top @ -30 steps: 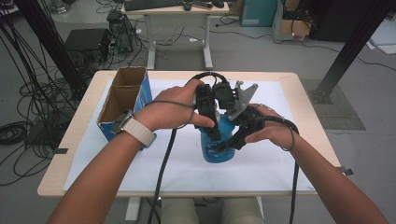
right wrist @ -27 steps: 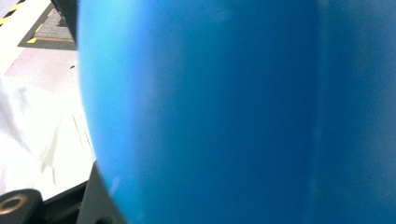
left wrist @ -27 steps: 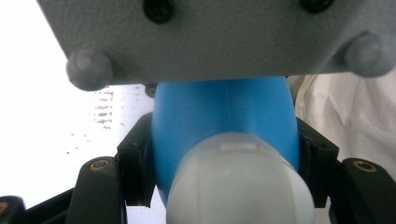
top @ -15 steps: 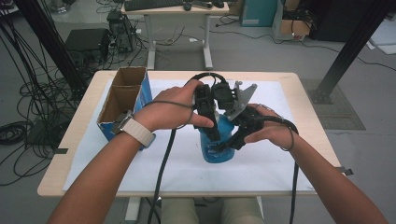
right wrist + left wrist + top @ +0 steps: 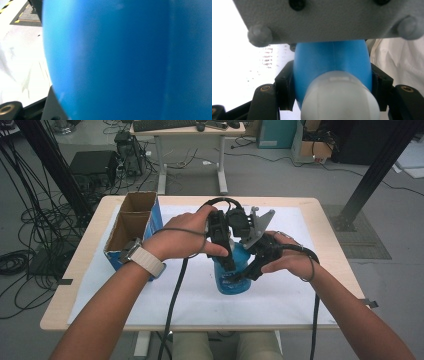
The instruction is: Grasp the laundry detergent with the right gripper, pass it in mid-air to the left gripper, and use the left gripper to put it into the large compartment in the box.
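High view: both grippers, left [image 5: 226, 262] and right [image 5: 248, 270], have jaws pinching the blue bottle [image 5: 232, 280] near the surface [image 5: 300, 205] middle.

The bottle [image 5: 232, 277] stands right of the box [image 5: 131, 227] (on the table [image 5: 320, 215]).

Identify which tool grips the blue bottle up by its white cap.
The left tool does: its jaws clamp the blue bottle beside the white cap. The right tool holds the lower body.
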Tool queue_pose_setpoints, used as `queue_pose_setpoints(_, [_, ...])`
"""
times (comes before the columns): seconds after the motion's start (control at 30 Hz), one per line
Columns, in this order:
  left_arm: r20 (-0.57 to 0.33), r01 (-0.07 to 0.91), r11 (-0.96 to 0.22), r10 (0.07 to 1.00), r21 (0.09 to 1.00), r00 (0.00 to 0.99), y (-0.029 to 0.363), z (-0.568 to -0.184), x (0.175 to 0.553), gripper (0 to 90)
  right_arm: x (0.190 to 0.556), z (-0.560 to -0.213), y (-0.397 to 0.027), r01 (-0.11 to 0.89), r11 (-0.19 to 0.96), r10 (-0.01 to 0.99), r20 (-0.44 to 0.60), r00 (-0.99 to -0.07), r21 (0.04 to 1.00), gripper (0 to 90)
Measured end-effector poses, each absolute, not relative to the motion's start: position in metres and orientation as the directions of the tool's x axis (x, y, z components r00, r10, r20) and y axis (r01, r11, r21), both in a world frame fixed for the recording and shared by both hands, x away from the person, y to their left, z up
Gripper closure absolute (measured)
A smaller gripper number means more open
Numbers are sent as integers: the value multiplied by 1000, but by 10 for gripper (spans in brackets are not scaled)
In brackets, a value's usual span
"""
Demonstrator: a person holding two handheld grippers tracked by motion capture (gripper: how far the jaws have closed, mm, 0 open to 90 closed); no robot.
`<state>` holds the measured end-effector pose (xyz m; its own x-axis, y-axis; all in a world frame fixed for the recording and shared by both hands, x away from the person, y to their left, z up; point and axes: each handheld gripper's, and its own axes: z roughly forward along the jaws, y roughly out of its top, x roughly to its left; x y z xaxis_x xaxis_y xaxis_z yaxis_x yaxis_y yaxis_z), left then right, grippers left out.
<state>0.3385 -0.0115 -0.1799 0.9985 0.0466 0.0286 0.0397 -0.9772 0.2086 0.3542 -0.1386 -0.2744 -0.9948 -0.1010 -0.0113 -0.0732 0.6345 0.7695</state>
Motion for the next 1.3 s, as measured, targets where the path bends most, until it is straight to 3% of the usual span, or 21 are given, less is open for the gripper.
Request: queue_pose_setpoints(1.3, [31,32,-978,39,205,999,-10,-179,340,371,355,-275,-138,-85,627,-106,-24,-994,775,427])
